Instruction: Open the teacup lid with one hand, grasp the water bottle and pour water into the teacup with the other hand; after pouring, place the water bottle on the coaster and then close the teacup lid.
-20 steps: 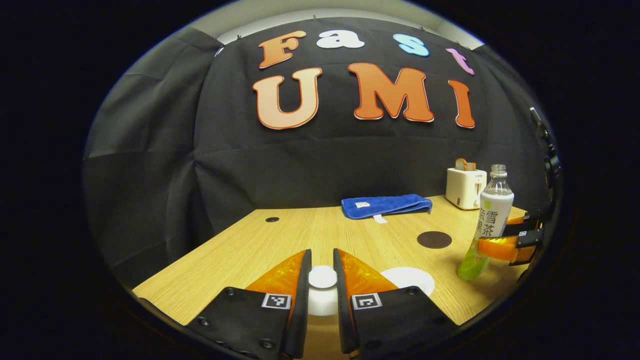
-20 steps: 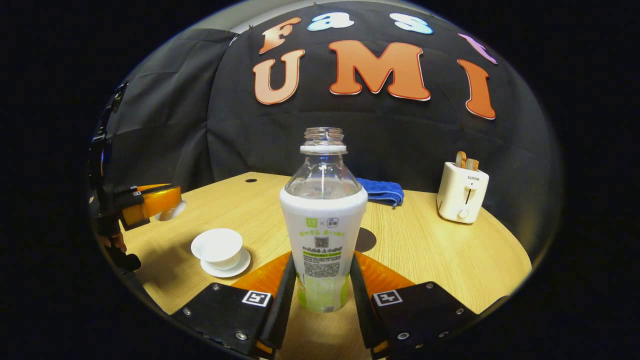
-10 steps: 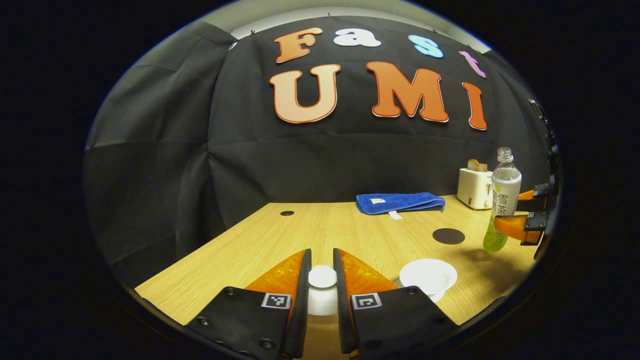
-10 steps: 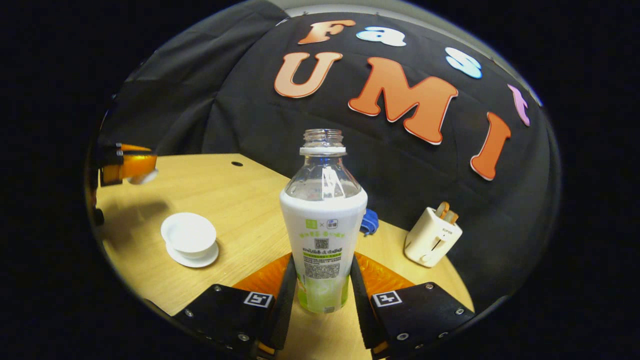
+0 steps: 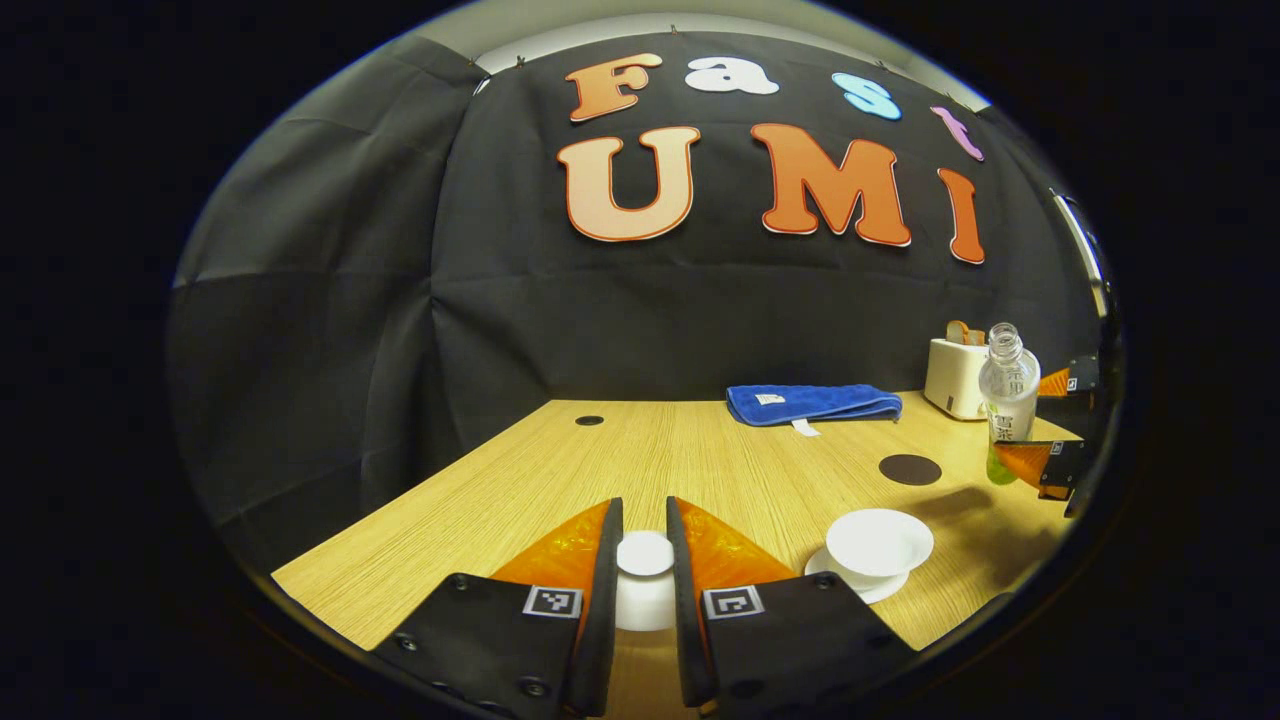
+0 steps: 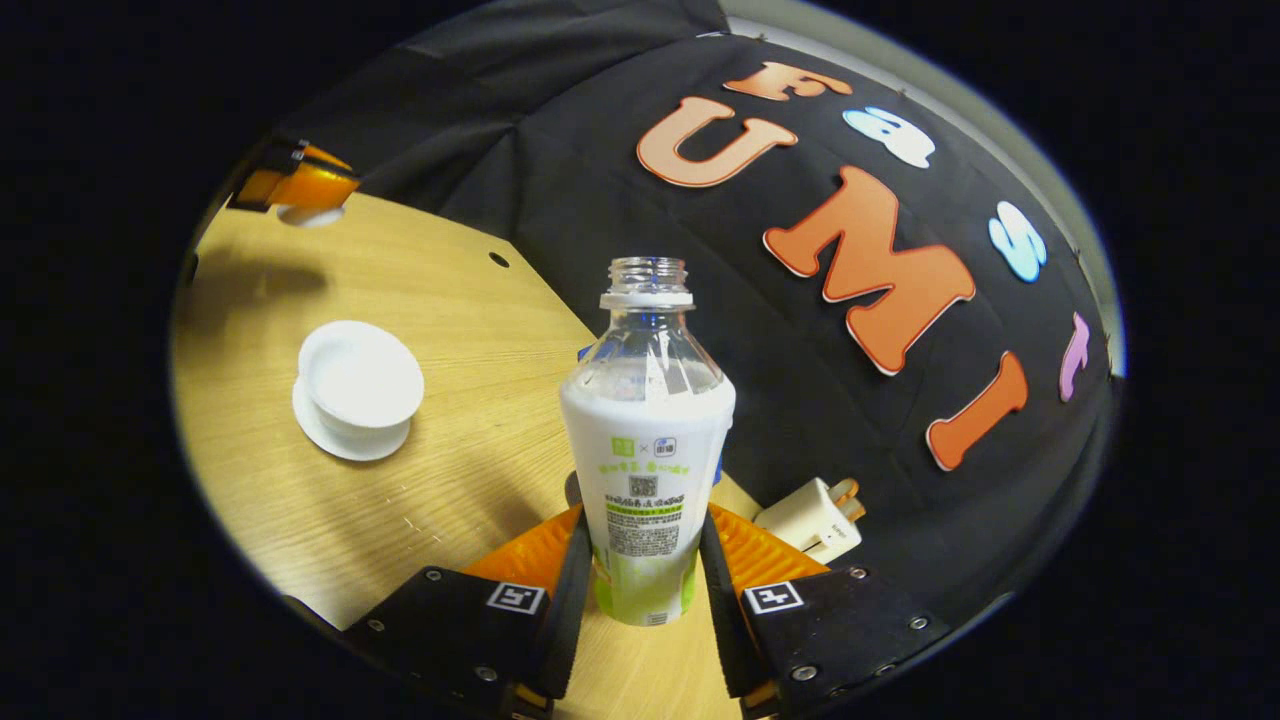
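Tilt of the right tool (image 6: 640,560) has increased since the earlier frames: table (image 6: 470,330) and wall now slant steeply in the right gripper view. It is clamped on the uncapped bottle (image 6: 645,440) at frame centre. The left tool (image 5: 645,570), bottom centre of the left gripper view, grips the lid (image 5: 645,553). The open cup (image 6: 358,378) sits at left on its saucer. Current step: carrying the bottle to pour. Next move calls for bringing the bottle mouth over the cup. The coaster (image 5: 910,469) lies at right.
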The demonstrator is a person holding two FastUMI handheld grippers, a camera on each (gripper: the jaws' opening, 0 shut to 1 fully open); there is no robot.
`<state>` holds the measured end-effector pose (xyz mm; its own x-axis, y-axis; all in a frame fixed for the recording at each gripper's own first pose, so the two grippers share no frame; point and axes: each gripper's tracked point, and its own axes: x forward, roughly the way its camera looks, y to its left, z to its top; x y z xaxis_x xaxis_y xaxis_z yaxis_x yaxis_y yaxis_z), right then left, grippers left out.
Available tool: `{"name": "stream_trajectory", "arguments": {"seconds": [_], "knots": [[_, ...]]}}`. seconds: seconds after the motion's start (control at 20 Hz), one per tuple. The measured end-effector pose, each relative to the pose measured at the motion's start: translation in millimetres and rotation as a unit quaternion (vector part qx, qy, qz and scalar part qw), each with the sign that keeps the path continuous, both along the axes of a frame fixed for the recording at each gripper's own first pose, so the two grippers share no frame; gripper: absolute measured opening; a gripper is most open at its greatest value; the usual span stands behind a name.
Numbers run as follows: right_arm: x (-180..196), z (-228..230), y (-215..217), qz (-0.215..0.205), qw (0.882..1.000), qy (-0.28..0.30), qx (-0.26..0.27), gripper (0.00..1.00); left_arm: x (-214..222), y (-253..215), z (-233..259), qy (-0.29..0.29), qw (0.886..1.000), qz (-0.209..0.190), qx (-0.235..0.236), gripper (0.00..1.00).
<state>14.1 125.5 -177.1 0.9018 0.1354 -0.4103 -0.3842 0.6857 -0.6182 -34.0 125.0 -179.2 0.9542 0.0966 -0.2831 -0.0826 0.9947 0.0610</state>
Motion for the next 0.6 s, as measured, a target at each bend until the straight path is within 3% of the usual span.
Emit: {"name": "stream_trajectory", "arguments": {"seconds": [0.2,0.6], "knots": [[6,6,0,0.006,0.999,-0.026,-0.047,0.58,-2,5,-1,-0.001,1.0,0.001,0.0,0.28],[14,18,-4,0.044,0.984,-0.078,-0.157,0.58,-5,13,-5,0.008,1.0,-0.007,0.001,0.3]]}}
